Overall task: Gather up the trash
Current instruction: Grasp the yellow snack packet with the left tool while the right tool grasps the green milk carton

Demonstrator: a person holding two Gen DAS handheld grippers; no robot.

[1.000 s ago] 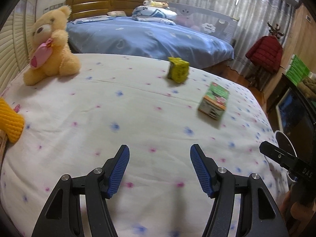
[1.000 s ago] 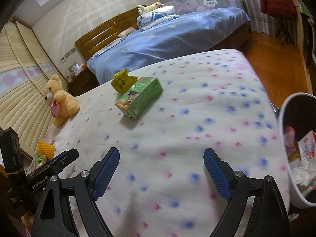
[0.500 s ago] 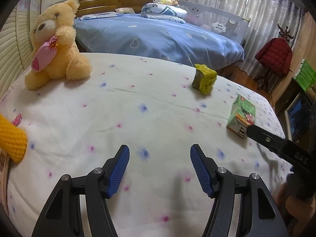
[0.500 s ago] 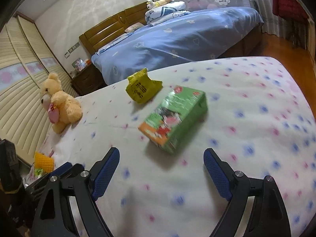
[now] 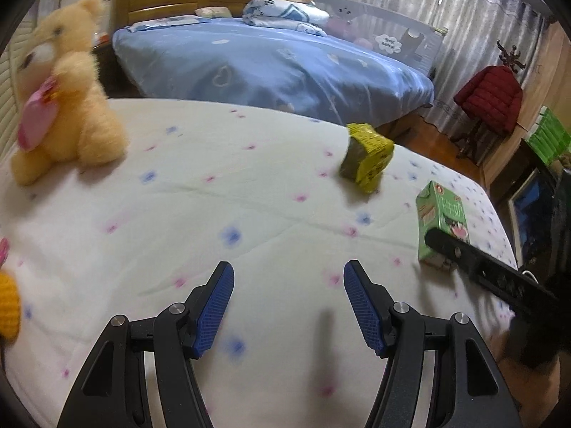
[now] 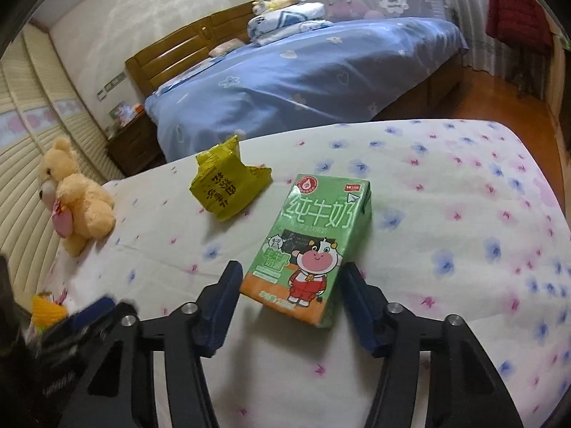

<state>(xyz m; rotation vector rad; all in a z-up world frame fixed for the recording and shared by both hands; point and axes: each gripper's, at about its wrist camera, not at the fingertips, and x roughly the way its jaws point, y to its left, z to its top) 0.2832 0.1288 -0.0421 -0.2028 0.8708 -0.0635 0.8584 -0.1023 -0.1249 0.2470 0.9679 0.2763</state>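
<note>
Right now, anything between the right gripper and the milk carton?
Nothing visible. The right gripper already straddles the near end of the milk carton, jaws closing with the carton between them. The yellow wrapper lies beyond, apart from the carton, out of the way.

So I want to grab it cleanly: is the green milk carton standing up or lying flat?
Lying flat. The milk carton rests on its broad side on the bedspread, printed front facing up, its near end between the right gripper, whose jaws are closing.
</note>
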